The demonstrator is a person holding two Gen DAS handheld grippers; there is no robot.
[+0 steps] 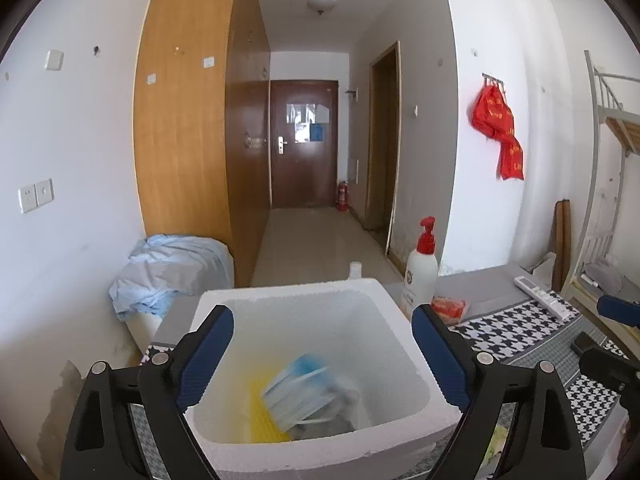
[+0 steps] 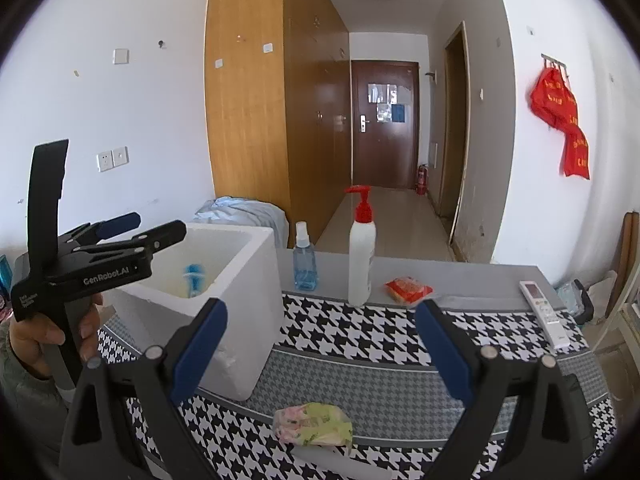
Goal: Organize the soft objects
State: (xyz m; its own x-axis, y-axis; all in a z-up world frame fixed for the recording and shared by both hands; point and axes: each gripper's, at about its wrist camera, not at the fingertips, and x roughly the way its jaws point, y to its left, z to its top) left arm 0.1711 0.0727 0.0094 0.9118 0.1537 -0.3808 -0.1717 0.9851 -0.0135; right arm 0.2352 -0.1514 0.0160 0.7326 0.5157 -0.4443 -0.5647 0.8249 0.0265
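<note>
Left gripper [image 1: 322,344] spread wide over the foam box [image 1: 408,344], blurry mask pack [image 1: 304,392] loose below; right gripper [image 2: 320,344] gaping too, tissue pack [image 2: 314,424] just beneath.

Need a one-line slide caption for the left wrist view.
Open left claw above the white foam box, a blurred blue-and-white packet inside.

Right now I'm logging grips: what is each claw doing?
Left claw: open over the foam box, holding nothing; a pack of masks lies inside.
Right claw: open, empty, above the tablecloth.
</note>
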